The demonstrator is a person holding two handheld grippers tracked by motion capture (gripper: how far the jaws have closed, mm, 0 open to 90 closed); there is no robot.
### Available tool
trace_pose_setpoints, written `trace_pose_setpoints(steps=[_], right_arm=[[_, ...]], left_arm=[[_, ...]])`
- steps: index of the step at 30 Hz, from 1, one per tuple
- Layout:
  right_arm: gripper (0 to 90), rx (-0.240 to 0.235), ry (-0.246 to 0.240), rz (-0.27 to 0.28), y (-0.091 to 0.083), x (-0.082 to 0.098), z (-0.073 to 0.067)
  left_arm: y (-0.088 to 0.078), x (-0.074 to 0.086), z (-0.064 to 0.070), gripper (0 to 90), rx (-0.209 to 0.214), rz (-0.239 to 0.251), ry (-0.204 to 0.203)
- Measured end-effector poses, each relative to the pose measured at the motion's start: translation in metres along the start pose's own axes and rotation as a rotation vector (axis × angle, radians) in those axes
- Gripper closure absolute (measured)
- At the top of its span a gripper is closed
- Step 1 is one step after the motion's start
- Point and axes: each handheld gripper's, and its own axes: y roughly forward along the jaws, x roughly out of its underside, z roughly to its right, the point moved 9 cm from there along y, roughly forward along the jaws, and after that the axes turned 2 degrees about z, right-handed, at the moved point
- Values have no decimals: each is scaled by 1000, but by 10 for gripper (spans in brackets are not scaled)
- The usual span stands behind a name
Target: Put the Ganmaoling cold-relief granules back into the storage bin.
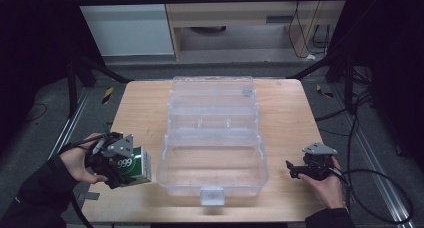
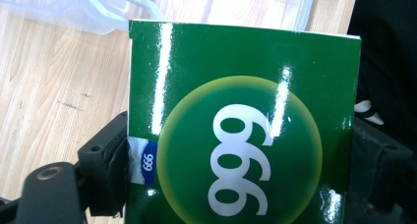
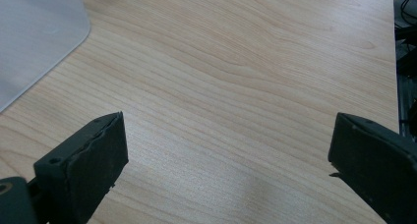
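Note:
A glossy green box (image 1: 136,165) printed with "999" in a yellow-green circle sits between the jaws of my left gripper (image 1: 119,169), which is shut on it, above the table's front left corner. The left gripper view has the green box (image 2: 241,130) clamped on both sides by black pads (image 2: 110,160). A clear plastic case (image 1: 213,133) lies open in the middle of the table, its lid folded back. My right gripper (image 1: 295,170) rests low at the front right, jaws wide open, and in its own view the right gripper (image 3: 226,165) has bare wood between them.
The wooden table (image 1: 285,123) has open surface on both sides of the case. A corner of the clear case (image 3: 34,42) lies to the left of my right gripper. Cables (image 1: 380,183) trail over the floor at the right. Cabinets stand beyond the far edge.

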Motion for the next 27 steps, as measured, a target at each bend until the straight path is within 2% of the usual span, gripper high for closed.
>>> trace_pose_setpoints(steps=[7,15,18,19,22,27], right_arm=[[19,-1,1,0,0,0,0],[19,-4,1,2,1,0,0],[19,-4,6,3,0,0,0],[19,-5,6,5,0,0,0],[19,-6,7,4,0,0,0],[19,-6,8,4,0,0,0]], left_arm=[[-4,-13,-3,142,-4,16,11],[-5,-38,-6,143,-11,38,39],[-5,-52,-8,143,-14,48,64],[-5,-52,-8,143,-14,48,64],[0,-63,-8,143,-6,48,83],[8,-72,-9,143,1,31,97]])
